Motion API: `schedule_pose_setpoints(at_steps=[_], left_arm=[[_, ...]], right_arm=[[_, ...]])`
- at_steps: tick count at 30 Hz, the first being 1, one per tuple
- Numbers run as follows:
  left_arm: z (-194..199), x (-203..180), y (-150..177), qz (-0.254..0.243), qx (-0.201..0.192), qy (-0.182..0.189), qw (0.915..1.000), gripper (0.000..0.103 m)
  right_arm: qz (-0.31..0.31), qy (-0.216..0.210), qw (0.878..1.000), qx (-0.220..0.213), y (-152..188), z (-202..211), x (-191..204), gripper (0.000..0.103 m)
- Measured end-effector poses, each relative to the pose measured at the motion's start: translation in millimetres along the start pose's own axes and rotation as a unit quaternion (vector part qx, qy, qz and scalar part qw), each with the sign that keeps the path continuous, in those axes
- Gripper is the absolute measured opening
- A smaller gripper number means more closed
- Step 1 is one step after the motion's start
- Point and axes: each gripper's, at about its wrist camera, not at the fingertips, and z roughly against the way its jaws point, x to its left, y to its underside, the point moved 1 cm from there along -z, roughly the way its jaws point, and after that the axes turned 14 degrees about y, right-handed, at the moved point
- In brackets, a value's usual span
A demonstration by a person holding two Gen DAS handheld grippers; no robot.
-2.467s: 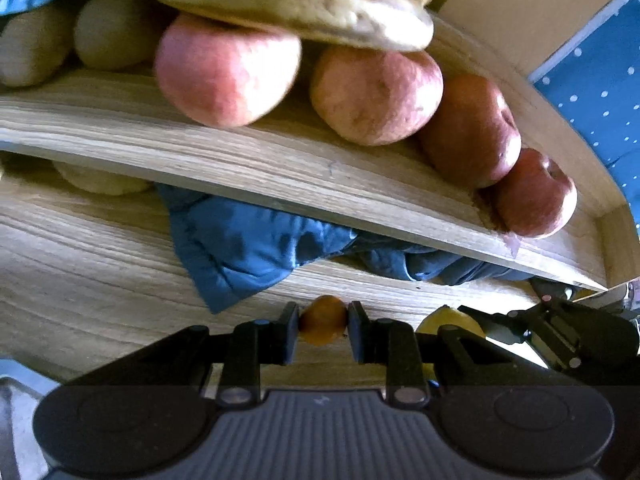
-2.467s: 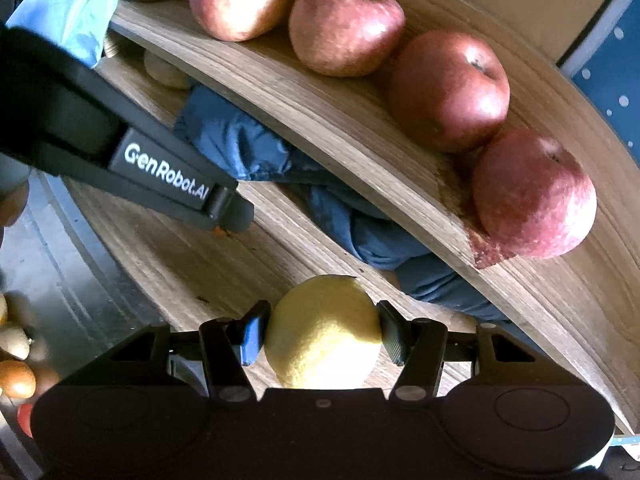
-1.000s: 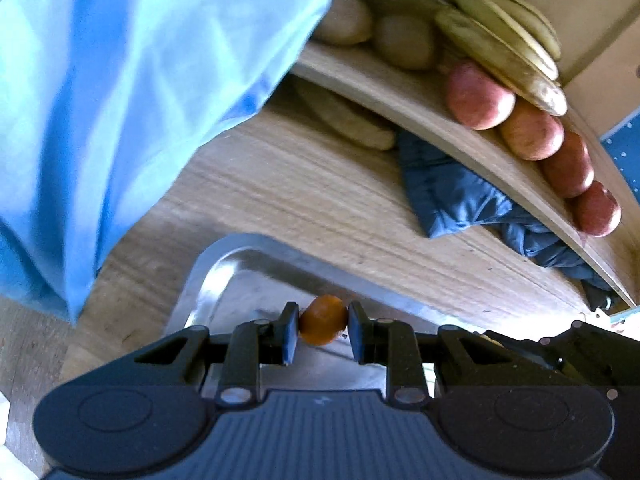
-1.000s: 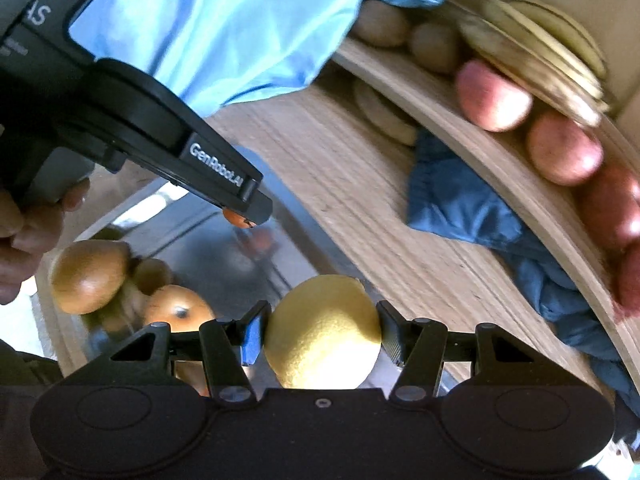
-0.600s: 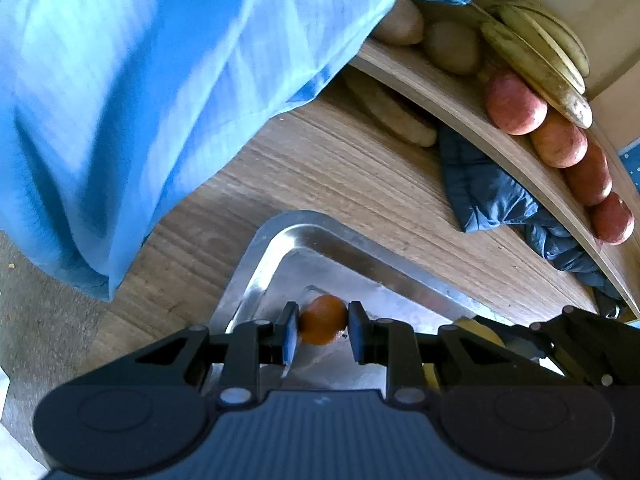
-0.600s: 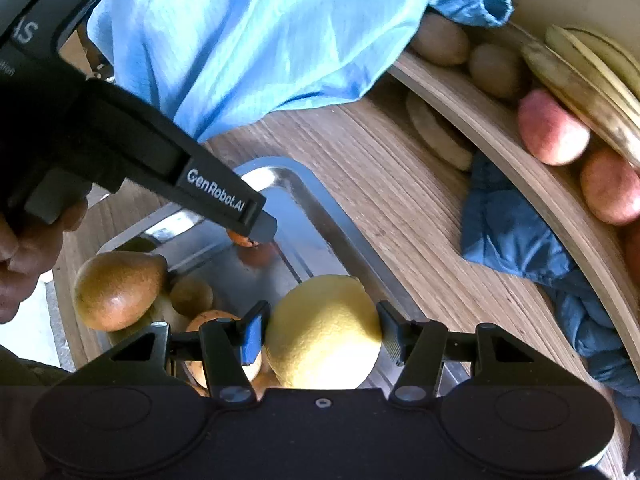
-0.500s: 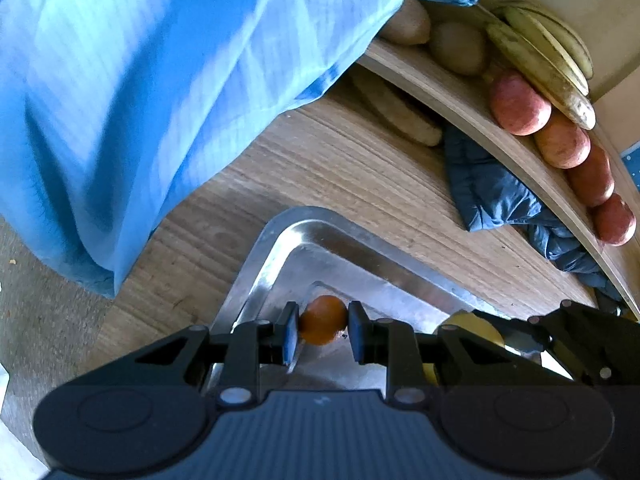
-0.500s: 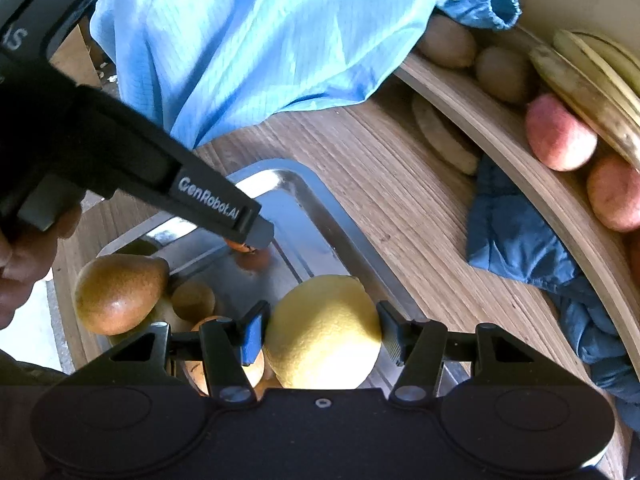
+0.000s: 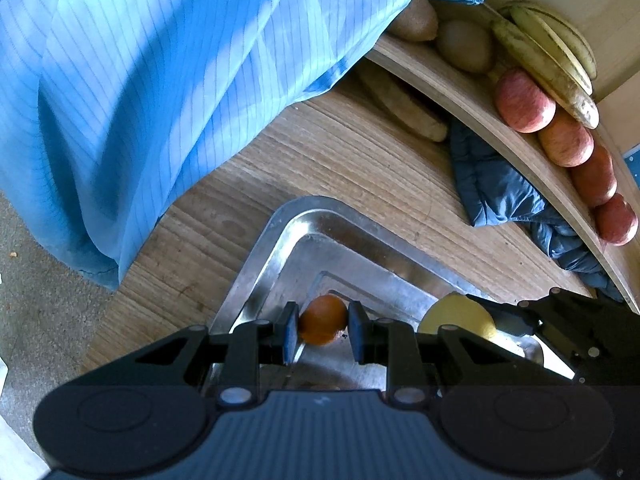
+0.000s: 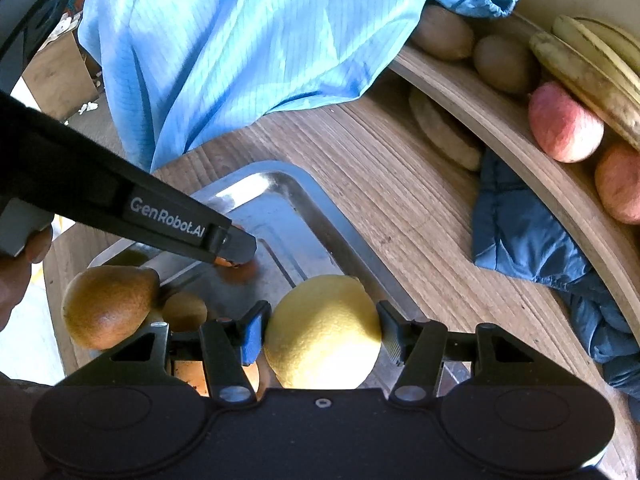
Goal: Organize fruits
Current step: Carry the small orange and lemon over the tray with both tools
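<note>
Fruits are being carried two at a time: the left hand-held gripper [image 9: 323, 326] has its jaws closed on a small orange fruit [image 9: 323, 319], maybe a kumquat or a tiny mandarin, and the right hand-held gripper [image 10: 320, 336] clamps a lemon [image 10: 323, 330] between its pads. Both are above the metal tray [image 10: 280, 184] that stands on the wooden counter [image 10: 400, 200]. In the right wrist view the left hand-held gripper comes in from 9 o'clock and its tip is very low over the tray floor, so the small orange fruit seems almost set down. A brown pear [image 10: 108, 304] and some smaller fruits lie in the tray at about 8 o'clock. On the curved wooden shelf [image 9: 460, 92] toward 2 o'clock lie red apples [image 9: 524, 100], bananas [image 9: 548, 48] and kiwis [image 9: 464, 46]. I judge that the step in hand is placing fruit into the tray. The next move calls for lowering each fruit onto a free spot and opening the jaws gently, because round fruit can roll. On the side of the left hand-held gripper the writing "GenRobot.AI" can be read.
</note>
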Motion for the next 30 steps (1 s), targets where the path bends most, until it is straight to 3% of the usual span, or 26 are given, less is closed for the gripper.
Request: schedule_pose_setpoints(at_steps=[30], left_arm=[[-7.3,-6.2,5.8,-0.004,0.0,-0.014,0.9999,0.029]], right_arm=[[-0.053,0.012,0.998,0.005,20.3,-1.3,-15.7,0.06]])
